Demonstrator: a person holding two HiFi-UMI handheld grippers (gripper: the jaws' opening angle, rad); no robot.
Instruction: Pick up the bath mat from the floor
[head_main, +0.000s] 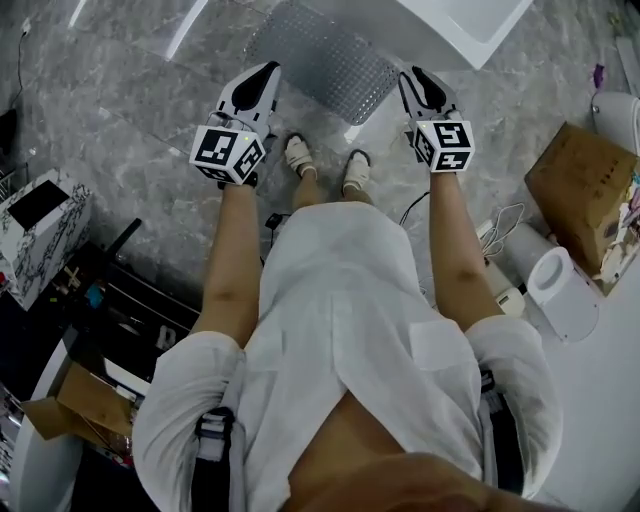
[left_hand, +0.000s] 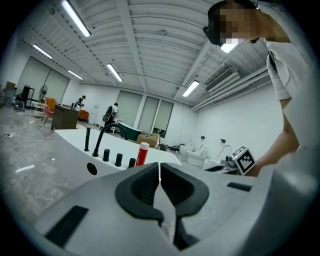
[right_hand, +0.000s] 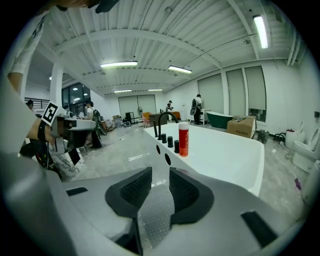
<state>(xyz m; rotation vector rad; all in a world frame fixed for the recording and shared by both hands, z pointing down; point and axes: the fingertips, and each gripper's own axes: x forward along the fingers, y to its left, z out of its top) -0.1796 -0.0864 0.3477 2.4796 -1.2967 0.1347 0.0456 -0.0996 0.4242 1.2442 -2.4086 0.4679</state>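
The bath mat (head_main: 325, 55), translucent with a bumpy surface, lies spread on the grey floor in front of the person's feet. My left gripper (head_main: 268, 72) sits at the mat's left edge and my right gripper (head_main: 412, 75) at its right edge. In the left gripper view the left gripper (left_hand: 159, 172) has its jaws pressed together on a thin white sliver of mat (left_hand: 165, 230). In the right gripper view the right gripper (right_hand: 155, 182) has its jaws apart. A strip of the mat (right_hand: 156, 215) lies in that gap, and the pads do not press on it.
A white bathtub (head_main: 470, 25) stands just beyond the mat, with a black faucet (left_hand: 107, 132) and a red bottle (right_hand: 183, 139) on its rim. A cardboard box (head_main: 580, 185), cables and white fixtures (head_main: 560, 290) crowd the right. A marbled box (head_main: 40, 220) sits at the left.
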